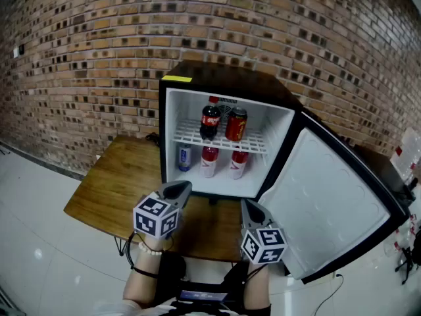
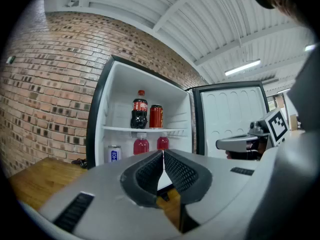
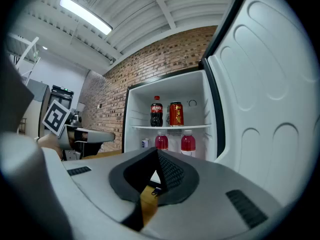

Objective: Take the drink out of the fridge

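Fridge (image 1: 223, 78): found door (image 1: 329, 203) wide open, cola bottle (image 1: 210, 121) and red can (image 1: 236, 124) on shelf (image 1: 191, 135). Held left gripper (image 1: 186, 188) and right gripper (image 1: 245, 205) closed, empty, over tabletop's (image 1: 118, 183) front edge.

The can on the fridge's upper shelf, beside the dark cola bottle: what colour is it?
The tall metal can is red, clearest in the right gripper view.

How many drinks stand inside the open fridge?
5. Upper shelf: cola bottle, red can. Below: blue can, left red bottle, right red bottle. Others may hide behind.
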`<state>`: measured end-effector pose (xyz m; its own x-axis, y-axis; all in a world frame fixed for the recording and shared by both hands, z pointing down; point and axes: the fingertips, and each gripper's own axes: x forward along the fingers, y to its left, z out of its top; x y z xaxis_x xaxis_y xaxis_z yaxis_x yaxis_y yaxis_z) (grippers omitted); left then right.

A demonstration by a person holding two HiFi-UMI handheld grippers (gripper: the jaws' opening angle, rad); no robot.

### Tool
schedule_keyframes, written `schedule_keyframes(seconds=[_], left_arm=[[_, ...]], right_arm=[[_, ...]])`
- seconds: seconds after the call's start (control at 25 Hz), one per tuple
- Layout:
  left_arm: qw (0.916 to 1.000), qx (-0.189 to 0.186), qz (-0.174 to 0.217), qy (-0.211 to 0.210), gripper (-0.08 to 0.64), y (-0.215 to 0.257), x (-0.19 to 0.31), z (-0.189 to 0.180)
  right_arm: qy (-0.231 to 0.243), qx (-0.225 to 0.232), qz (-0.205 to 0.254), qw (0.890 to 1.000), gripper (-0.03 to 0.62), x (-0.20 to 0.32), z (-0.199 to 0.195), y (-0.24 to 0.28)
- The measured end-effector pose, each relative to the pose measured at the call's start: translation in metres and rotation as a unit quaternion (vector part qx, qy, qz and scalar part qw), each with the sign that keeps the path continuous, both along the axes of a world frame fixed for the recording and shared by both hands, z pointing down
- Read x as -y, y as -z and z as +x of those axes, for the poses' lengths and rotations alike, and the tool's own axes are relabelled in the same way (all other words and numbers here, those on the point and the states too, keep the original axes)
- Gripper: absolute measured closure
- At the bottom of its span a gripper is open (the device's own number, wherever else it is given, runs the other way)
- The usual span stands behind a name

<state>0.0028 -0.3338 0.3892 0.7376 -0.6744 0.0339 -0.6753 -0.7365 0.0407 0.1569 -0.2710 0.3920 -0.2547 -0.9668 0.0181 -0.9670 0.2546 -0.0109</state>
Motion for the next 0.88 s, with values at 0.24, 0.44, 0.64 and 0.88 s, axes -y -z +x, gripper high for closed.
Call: schedule_keyframes(seconds=[0.24, 0.44, 0.64, 0.88], left_arm=[[0.9987, 0.006, 0.043, 0.025, 0.395, 0.059, 0.038, 0.007], [0.9978, 0.005, 0.059, 0.031, 0.239, 0.099, 0.067, 0.025], [0.9977, 0.029, 0.052, 0.034, 0.178, 0.117, 0.106, 0.049], [0.9962, 0.057, 0.027, 0.060, 0.121, 0.123, 0.162, 0.066]], right_arm=[[-0.001, -0.001, 0.002, 1.000, 0.577, 0.000, 0.002, 0.002], [-0.002, -0.002, 0.003, 1.000, 0.577, 0.000, 0.003, 0.003], [-0.002, -0.004, 0.007, 1.000, 0.578, -0.001, 0.004, 0.005], [-0.006, -0.002, 0.008, 1.000, 0.578, -0.001, 0.010, 0.006]])
